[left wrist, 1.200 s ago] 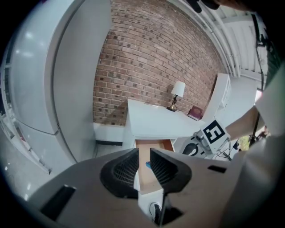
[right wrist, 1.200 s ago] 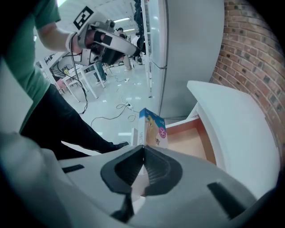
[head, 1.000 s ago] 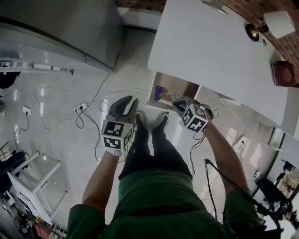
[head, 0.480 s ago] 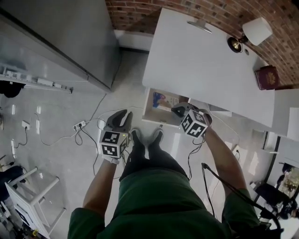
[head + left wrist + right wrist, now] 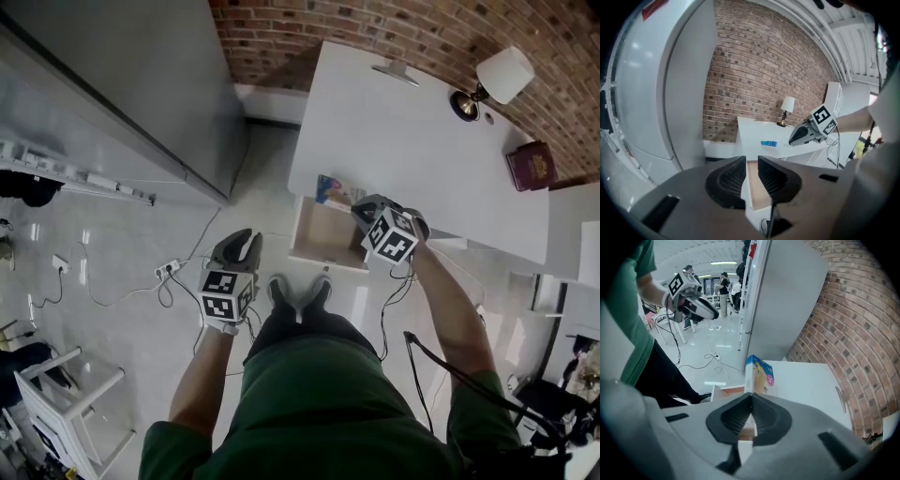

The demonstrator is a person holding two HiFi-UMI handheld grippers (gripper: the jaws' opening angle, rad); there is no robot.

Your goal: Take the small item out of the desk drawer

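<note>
A small blue and yellow box hangs at the near edge of the white desk, just past the open wooden-bottomed drawer. My right gripper is shut on its lower end. In the right gripper view the box stands upright beyond my closed right gripper, which hides its bottom. My left gripper hangs over the floor, left of the drawer, with nothing in it. In the left gripper view my left gripper is open by a narrow gap, and the box shows at desk height.
A table lamp and a dark red book sit at the desk's far right. A big grey cabinet stands to the left. Cables and a power strip lie on the floor. My feet are in front of the drawer.
My right gripper has carried the box from inside the drawer up to the desk's near edge. My left gripper's jaws have drawn closer together.
</note>
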